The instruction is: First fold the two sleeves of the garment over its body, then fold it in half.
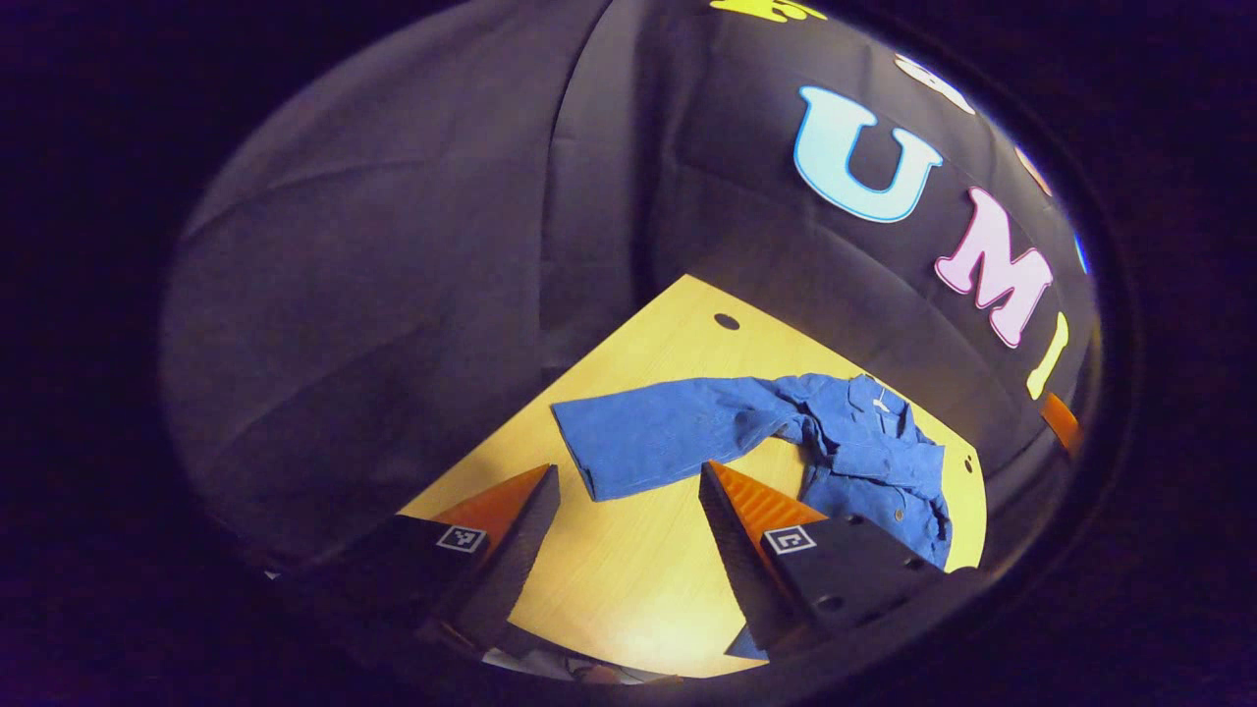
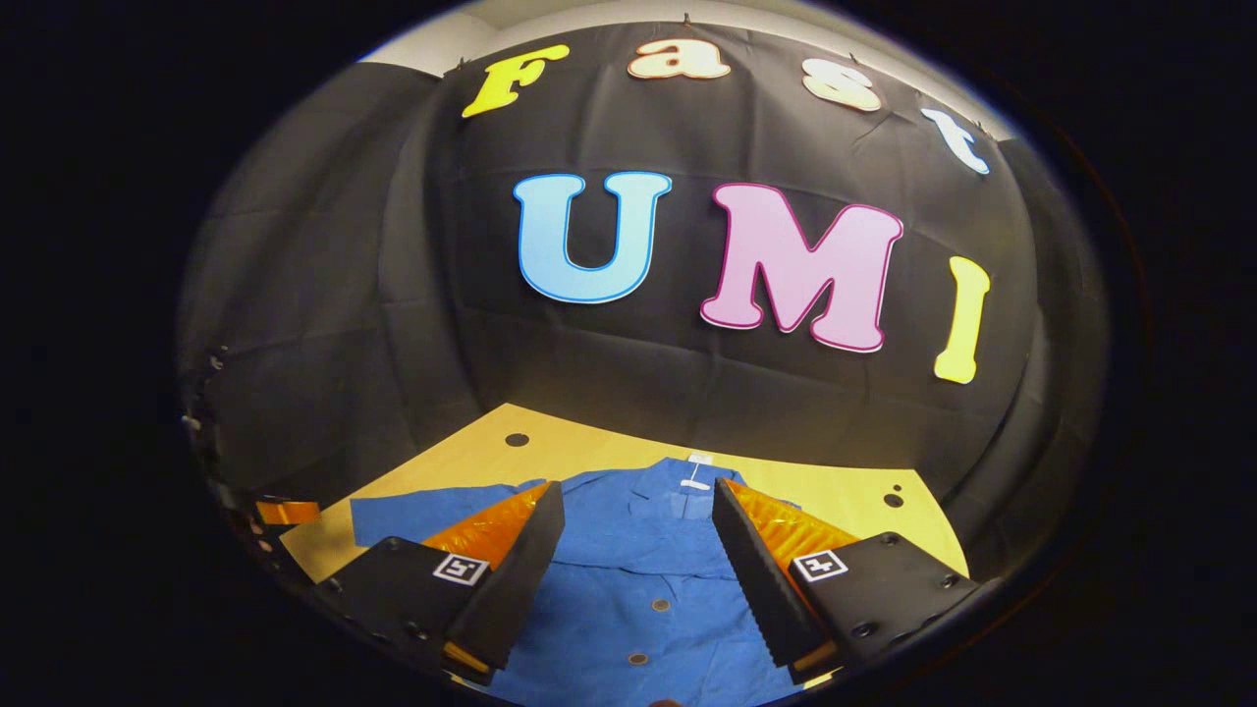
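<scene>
Blue garment [image 2: 638, 579]: spread on the wooden desk [image 1: 628, 579], buttons up, collar toward the booth wall. 1 sleeve [image 1: 668, 432] lies stretched out sideways from the body. Left tongs [image 1: 628, 525]: wide open, empty, above the desk beside that sleeve. Right tongs [image 2: 638, 560]: wide open, empty, over the garment's chest.

Black cloth wall [image 2: 412, 324], creased, behind pale wooden table [image 1: 628, 570]; round holes in tabletop; warm light.
</scene>
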{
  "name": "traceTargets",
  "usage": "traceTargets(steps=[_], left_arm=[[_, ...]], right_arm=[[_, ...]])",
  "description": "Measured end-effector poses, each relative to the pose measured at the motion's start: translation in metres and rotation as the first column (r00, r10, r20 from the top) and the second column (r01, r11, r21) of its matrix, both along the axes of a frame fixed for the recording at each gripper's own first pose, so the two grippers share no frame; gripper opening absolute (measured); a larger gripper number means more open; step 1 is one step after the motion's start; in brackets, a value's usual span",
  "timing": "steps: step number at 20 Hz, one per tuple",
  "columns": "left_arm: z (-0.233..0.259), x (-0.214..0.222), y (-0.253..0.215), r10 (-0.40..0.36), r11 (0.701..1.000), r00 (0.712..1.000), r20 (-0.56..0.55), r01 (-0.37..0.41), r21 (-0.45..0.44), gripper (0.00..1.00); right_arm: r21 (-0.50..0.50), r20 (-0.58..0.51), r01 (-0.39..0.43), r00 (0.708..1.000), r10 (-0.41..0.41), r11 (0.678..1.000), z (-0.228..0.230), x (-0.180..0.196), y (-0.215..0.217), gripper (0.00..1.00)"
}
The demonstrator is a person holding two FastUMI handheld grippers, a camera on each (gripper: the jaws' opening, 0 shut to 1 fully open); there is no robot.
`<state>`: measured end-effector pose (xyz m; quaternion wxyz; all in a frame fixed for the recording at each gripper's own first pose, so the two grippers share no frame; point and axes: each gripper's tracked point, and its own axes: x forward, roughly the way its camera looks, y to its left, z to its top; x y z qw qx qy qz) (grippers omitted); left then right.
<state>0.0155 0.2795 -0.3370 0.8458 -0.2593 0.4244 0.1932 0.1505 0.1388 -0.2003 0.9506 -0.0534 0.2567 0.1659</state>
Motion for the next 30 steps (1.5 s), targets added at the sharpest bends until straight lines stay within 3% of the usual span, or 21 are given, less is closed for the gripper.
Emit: traceTargets(steps=[4, 6, 7, 10, 13, 14, 15, 19, 28, 30], left_arm=[[-0.049, 0.025, -0.003, 0.02, 1.0, 0.995, -0.1, -0.022, -0.021, 0.86], [-0.059, 0.037, 0.0, 0.029, 0.999, 0.991, -0.129, -0.031, -0.011, 0.81], [-0.063, 0.042, 0.0, 0.035, 0.999, 0.989, -0.147, -0.037, -0.011, 0.84], [-0.076, 0.047, 0.004, 0.069, 0.997, 0.976, -0.207, -0.072, -0.009, 0.84], [-0.085, 0.055, -0.004, 0.092, 0.992, 0.97, -0.226, -0.108, -0.063, 0.85], [-0.088, 0.056, -0.005, 0.101, 0.989, 0.966, -0.237, -0.123, -0.078, 0.81], [-0.092, 0.055, -0.005, 0.115, 0.986, 0.962, -0.247, -0.14, -0.087, 0.85], [-0.099, 0.054, -0.002, 0.154, 0.981, 0.953, -0.26, -0.179, -0.073, 0.83], [-0.101, 0.067, 0.002, 0.123, 0.989, 0.951, -0.282, -0.142, -0.049, 0.83], [-0.101, 0.062, 0.008, 0.142, 0.986, 0.94, -0.31, -0.161, -0.036, 0.72]], right_arm=[[0.02, -0.078, -0.013, 0.997, 0.015, 1.0, -0.018, 0.0, -0.01, 0.96], [0.045, -0.106, 0.008, 0.994, -0.003, 0.999, -0.019, 0.009, -0.018, 0.98], [0.048, -0.102, 0.015, 0.995, -0.01, 0.999, -0.018, 0.014, -0.023, 0.98], [0.01, -0.117, 0.013, 0.993, -0.012, 1.0, -0.028, 0.019, -0.041, 0.98], [0.014, -0.143, 0.032, 0.989, -0.029, 0.999, -0.03, 0.029, -0.057, 0.98], [0.023, -0.149, 0.038, 0.988, -0.034, 0.999, -0.03, 0.031, -0.06, 0.98], [0.021, -0.152, 0.041, 0.988, -0.037, 0.999, -0.03, 0.035, -0.063, 0.98], [0.013, -0.158, 0.044, 0.987, -0.041, 0.999, -0.036, 0.04, -0.07, 0.98], [0.011, -0.18, 0.043, 0.983, -0.04, 0.999, -0.042, 0.032, -0.074, 0.98], [0.004, -0.164, 0.051, 0.985, -0.05, 0.999, -0.039, 0.036, -0.08, 0.98]])
